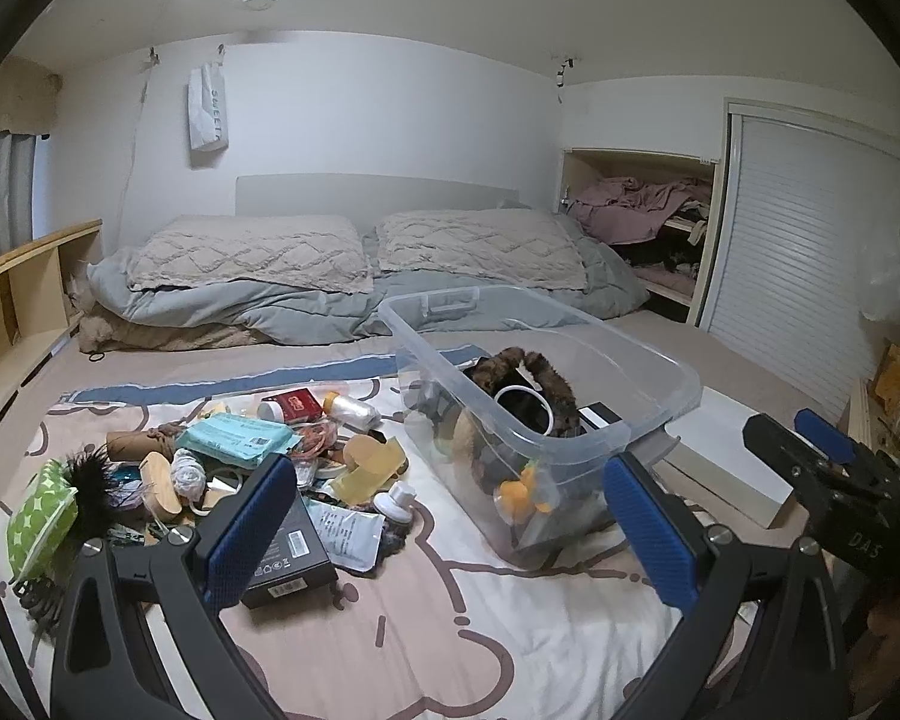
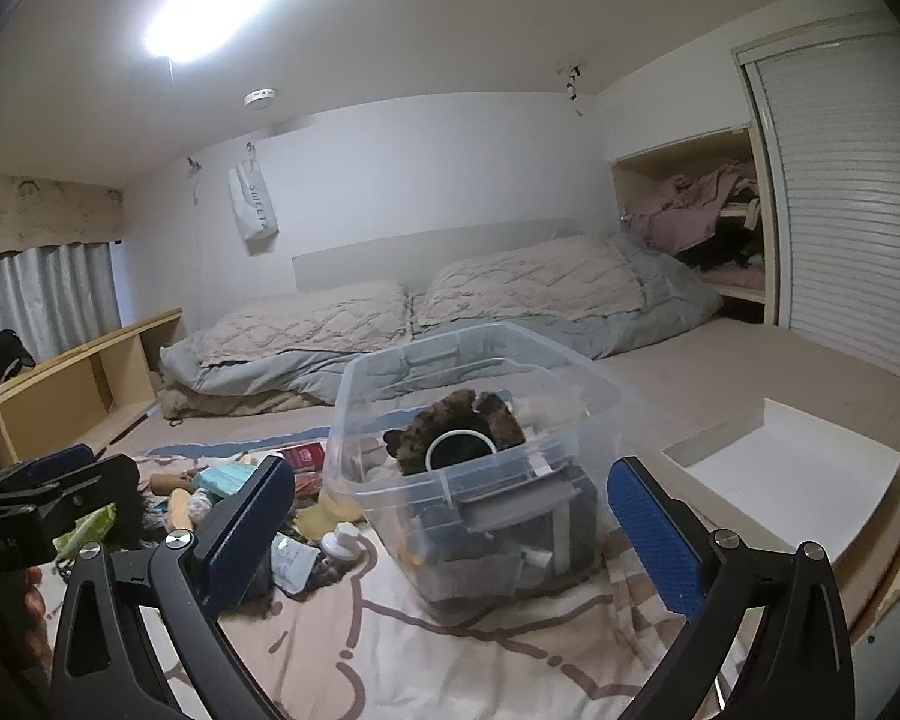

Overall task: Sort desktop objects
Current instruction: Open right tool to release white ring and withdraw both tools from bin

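Right now my left gripper (image 1: 450, 528) hangs above the patterned blanket (image 1: 402, 630) with its blue pads spread wide and nothing between them; my right gripper (image 2: 450, 528) is likewise released and empty. Just past my left pad lies a black box (image 1: 291, 558), flat, its long axis running away from me toward the clutter pile (image 1: 240, 450): a teal packet (image 1: 240, 435), a green pouch (image 1: 39, 516), a red box (image 1: 297, 405). To the right the clear plastic bin (image 1: 660, 378) sits on the blanket, long axis angled away toward the pillows (image 1: 252, 258), holding a furry brown thing (image 1: 546, 378). Beyond it lies a white lid (image 2: 798, 468)
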The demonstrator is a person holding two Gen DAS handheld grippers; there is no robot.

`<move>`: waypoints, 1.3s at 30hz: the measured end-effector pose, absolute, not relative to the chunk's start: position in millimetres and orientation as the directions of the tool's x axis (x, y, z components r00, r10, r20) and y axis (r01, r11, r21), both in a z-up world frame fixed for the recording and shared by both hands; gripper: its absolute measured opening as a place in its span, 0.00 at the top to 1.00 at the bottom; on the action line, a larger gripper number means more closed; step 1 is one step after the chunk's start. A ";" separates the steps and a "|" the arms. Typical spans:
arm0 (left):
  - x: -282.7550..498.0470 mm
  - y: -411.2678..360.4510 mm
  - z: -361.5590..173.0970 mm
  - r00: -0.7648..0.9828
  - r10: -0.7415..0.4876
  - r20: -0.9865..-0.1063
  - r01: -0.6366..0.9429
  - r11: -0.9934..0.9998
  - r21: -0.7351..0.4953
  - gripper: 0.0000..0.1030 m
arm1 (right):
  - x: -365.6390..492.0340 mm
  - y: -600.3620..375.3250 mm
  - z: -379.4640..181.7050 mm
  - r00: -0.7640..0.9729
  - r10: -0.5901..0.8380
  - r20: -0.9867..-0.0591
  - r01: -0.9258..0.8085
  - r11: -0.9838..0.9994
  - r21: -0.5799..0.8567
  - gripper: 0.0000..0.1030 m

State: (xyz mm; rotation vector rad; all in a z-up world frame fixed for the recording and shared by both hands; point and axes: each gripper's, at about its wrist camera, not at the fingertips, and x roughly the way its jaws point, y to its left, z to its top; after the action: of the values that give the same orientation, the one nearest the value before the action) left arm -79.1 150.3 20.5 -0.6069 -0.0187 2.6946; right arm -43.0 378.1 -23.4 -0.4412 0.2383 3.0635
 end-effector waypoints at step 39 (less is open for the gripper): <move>-67.1 68.6 -40.3 -0.894 0.171 -0.414 -0.133 -0.984 -0.121 0.00 | -42.5 336.8 -75.1 -0.951 -0.029 -0.309 -0.024 -0.986 0.164 0.00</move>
State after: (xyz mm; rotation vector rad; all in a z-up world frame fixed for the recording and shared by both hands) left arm -67.1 68.6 -40.3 -0.6487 -0.1344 2.9107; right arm -42.5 336.8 -75.1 -0.4939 0.2614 3.0941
